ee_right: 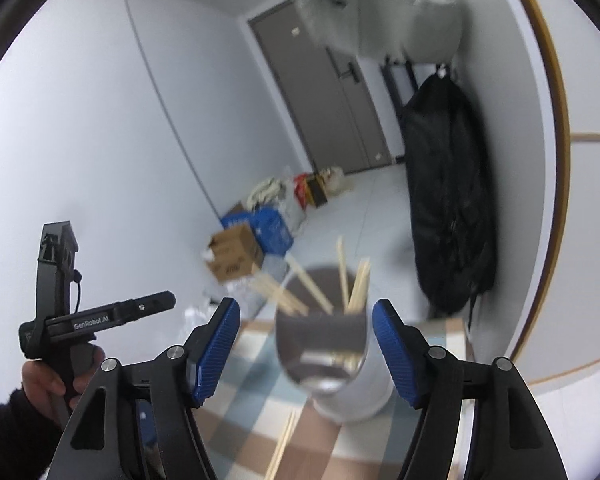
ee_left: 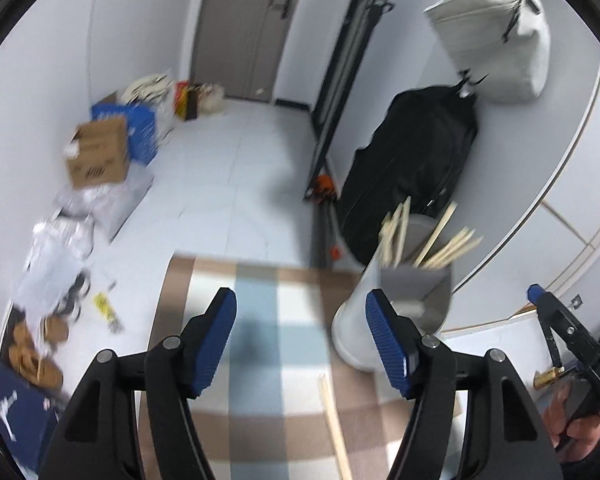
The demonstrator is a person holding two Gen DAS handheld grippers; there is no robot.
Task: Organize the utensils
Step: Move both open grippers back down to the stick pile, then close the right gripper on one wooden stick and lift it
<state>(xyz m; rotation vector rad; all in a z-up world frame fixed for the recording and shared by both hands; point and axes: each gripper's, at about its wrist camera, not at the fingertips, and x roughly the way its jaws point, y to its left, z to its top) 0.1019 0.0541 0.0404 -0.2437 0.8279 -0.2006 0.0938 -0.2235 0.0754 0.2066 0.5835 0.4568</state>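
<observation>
- The left gripper (ee_left: 302, 340) hangs over the checked cloth (ee_left: 256, 320), its blue pads (ee_left: 216, 340) spread apart with nothing between them.
- The right gripper (ee_right: 306, 346) is likewise wide apart and grips nothing; through its gap I see the holder, not touched by either pad.
- The white utensil holder (ee_right: 352, 396) stands upright on the cloth, near the wall side of the table, with wooden chopsticks (ee_right: 358, 284) sticking up out of its grey inner cup at slanted angles.
- A loose pair of chopsticks (ee_left: 334, 424) lies flat on the cloth, just in front of the holder.
- A hand (ee_right: 50, 384) grips the handle of the left tool.
- Behind the table, a black bag (ee_left: 416, 168) leans against the wall and a cardboard box (ee_left: 98, 152) sits on the floor.
</observation>
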